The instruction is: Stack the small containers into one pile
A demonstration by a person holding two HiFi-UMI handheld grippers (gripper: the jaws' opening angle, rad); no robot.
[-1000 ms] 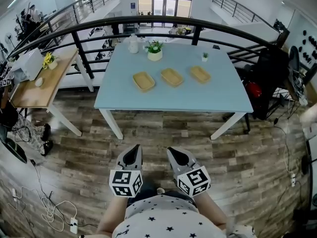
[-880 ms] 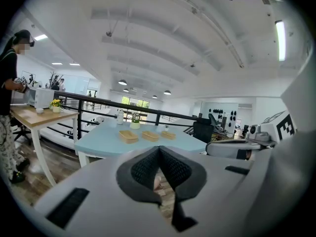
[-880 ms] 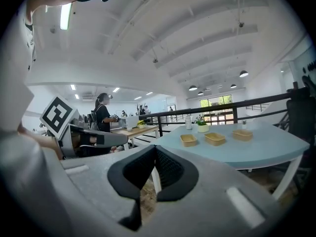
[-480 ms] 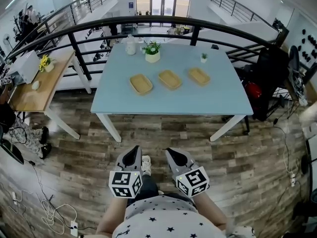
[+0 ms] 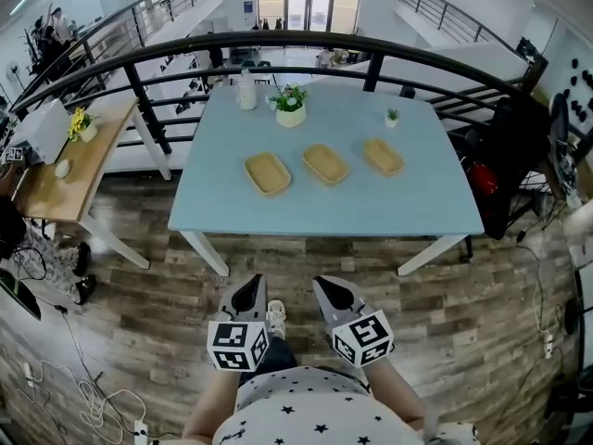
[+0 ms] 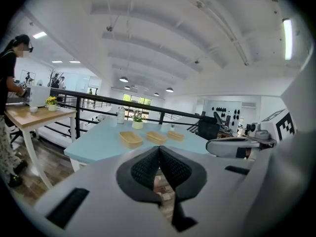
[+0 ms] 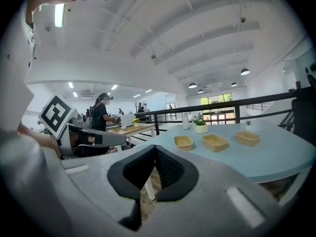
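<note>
Three shallow tan containers lie in a row on the light blue table (image 5: 278, 207): the left container (image 5: 268, 172), the middle container (image 5: 326, 163), and the right container (image 5: 383, 156). They also show in the left gripper view, left container (image 6: 130, 138), and in the right gripper view, left container (image 7: 183, 141). My left gripper (image 5: 247, 294) and right gripper (image 5: 332, 292) hang side by side close to my body, well short of the table, over the wooden floor. Both are shut, their jaws touching at the tips with nothing held.
A potted plant (image 5: 290, 103), a white bottle (image 5: 246, 90) and a tiny plant (image 5: 392, 117) stand at the table's far side. A black railing (image 5: 306, 43) runs behind it. A wooden desk (image 5: 65, 160) stands at the left, with cables (image 5: 88, 387) on the floor.
The view has shifted slightly; the table now sits a little to the right and nearer. A shoe shows between the grippers. Both grippers stay shut in the same pose.
</note>
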